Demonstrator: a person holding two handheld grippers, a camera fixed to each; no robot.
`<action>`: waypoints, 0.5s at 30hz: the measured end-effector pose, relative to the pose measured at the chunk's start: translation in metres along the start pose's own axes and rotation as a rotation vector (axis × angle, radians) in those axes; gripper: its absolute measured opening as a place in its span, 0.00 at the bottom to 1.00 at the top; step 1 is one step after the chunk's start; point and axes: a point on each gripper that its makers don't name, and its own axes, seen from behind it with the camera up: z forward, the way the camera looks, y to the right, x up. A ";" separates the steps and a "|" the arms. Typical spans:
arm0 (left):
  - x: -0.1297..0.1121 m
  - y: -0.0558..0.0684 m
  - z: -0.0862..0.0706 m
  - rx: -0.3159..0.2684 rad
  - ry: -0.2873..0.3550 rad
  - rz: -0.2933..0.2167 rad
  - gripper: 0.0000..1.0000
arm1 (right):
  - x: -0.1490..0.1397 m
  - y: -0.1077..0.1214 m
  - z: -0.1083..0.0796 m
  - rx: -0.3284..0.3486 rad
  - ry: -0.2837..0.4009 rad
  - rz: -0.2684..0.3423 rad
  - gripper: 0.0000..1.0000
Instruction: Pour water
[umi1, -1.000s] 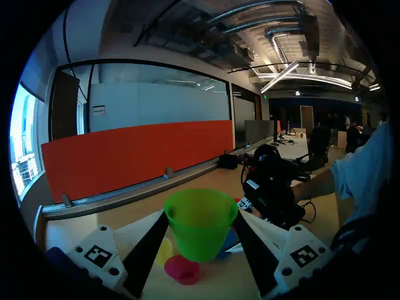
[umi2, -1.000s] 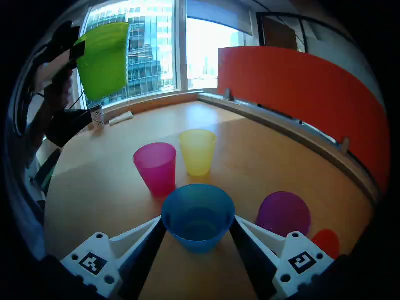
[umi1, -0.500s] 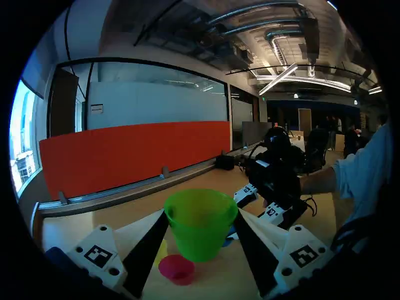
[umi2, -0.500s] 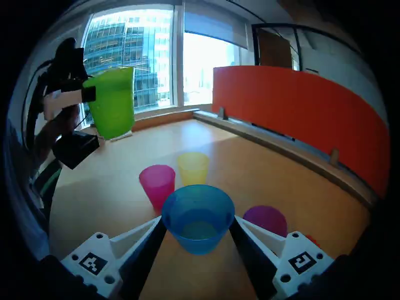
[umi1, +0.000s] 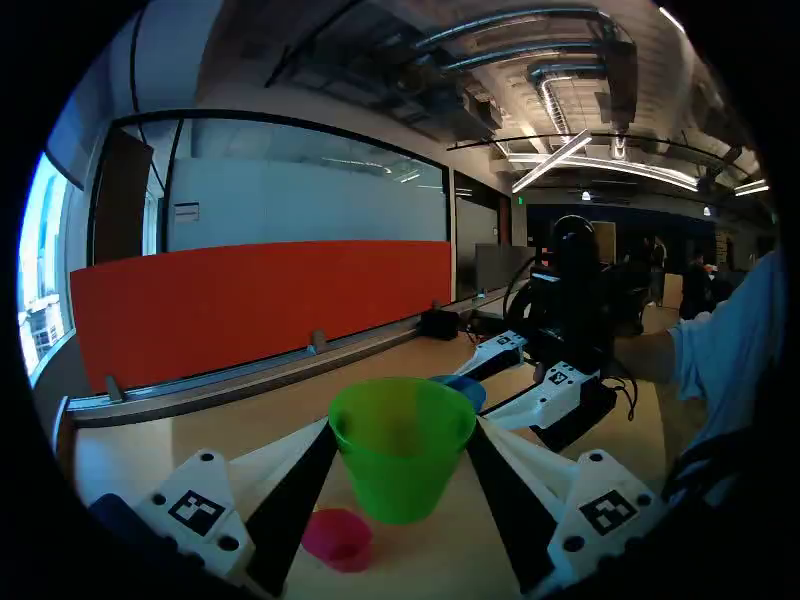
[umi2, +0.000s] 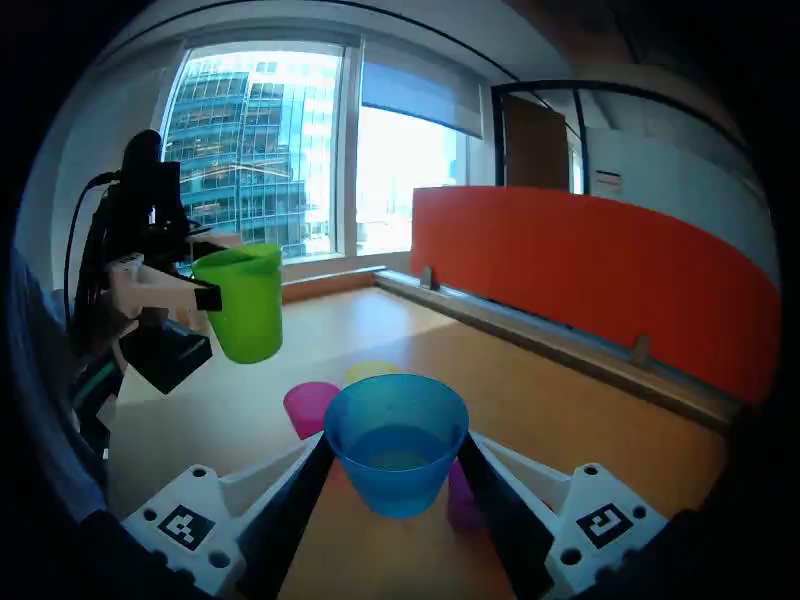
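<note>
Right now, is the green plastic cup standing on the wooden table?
No, the green plastic cup hangs in the air above the wooden table, clamped between the fingers of the left gripper.

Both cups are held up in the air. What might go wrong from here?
1. The blue cup seems to hold water; gripped by its sides in the right gripper, it may slip when tilted.
2. The green cup in the left gripper is off to one side, so a pour might miss and wet the table.
</note>
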 end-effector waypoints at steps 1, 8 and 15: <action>0.000 0.001 0.001 -0.004 0.001 0.000 0.87 | 0.004 0.000 -0.002 -0.001 0.012 -0.002 0.89; 0.001 0.008 0.005 -0.020 0.007 0.000 0.87 | 0.031 0.005 -0.013 -0.013 0.087 -0.015 0.89; 0.002 0.013 0.007 -0.034 0.014 -0.005 0.87 | 0.054 0.009 -0.022 -0.019 0.146 -0.026 0.89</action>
